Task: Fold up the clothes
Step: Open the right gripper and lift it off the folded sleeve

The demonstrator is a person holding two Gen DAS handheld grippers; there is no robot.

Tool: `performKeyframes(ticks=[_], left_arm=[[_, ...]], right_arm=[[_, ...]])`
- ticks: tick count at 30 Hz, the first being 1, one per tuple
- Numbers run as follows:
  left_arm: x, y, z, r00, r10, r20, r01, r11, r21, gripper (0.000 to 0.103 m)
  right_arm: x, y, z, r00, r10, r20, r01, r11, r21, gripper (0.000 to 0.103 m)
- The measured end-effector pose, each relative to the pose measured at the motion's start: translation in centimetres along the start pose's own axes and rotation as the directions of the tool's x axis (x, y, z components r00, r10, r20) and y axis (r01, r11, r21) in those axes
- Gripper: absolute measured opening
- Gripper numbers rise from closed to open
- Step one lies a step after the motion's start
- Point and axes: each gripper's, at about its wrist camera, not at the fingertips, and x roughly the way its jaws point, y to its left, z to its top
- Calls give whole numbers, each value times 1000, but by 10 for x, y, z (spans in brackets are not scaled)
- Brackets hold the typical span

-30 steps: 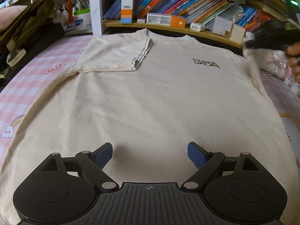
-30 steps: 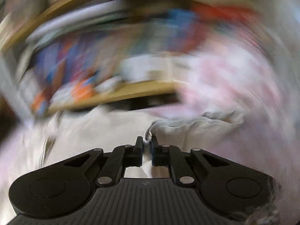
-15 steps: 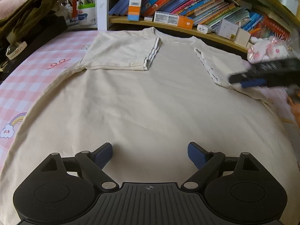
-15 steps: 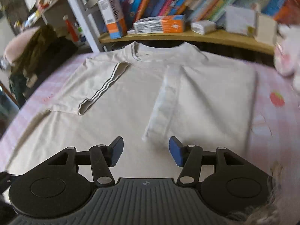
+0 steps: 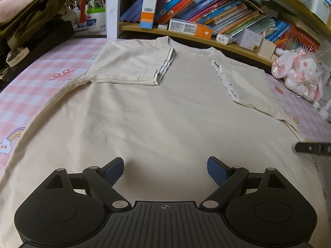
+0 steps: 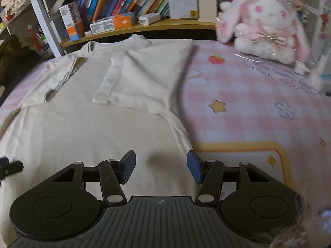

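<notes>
A cream T-shirt (image 5: 161, 111) lies flat on the pink checked cover, collar toward the bookshelf. Its left sleeve (image 5: 132, 66) and right sleeve (image 5: 246, 84) are both folded inward over the body. My left gripper (image 5: 165, 170) hovers open over the shirt's lower middle, with nothing between its blue pads. My right gripper (image 6: 161, 165) stands open above the shirt's (image 6: 86, 136) right side edge, empty; its right pad (image 6: 194, 168) sits over that edge. The folded right sleeve (image 6: 144, 78) lies ahead of it. A tip of the right gripper (image 5: 310, 148) shows at the left view's right edge.
A pink-and-white plush rabbit (image 6: 266, 29) sits on the cover at the far right. A wooden shelf (image 5: 186, 34) with books and boxes runs behind the collar. Dark clothing and a watch (image 5: 16, 54) lie piled at the far left. Pink cover (image 6: 258, 113) lies bare to the shirt's right.
The right gripper carried the right sleeve inward over the chest print, let go and opened, then drew back toward the shirt's right side edge. The left gripper stayed open in place.
</notes>
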Motion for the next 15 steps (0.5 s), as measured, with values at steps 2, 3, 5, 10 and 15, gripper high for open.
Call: performKeyframes(ticks=[2,3,5,10,15], left_arm=[[-2,-5,-2,1000,9,5,-9,1000,-7,90],[-4,-7,-2,1000,13,8,-13,1000,-11,90],[-6,-12,-4,1000,22,14,-22,1000,-18,90],[-14,-24,-13,1000,25,12,-25,999,-40,90],[-23,-35,-22,998,64,-5,-64,997,-43,90]], right_arm=[[-5,-1,-9,1000,-15,9,15,1000,-10,62],[-8,0,-13,1000,-20,16,20,1000,-19,65],[-13,0,-20,1000,-20,23,21,999,-37,69],[-21,-1,-34,1000,-7,30,10,996,-85,80],[-25,-7,-41,999,18,41,-13,994,-112,87]])
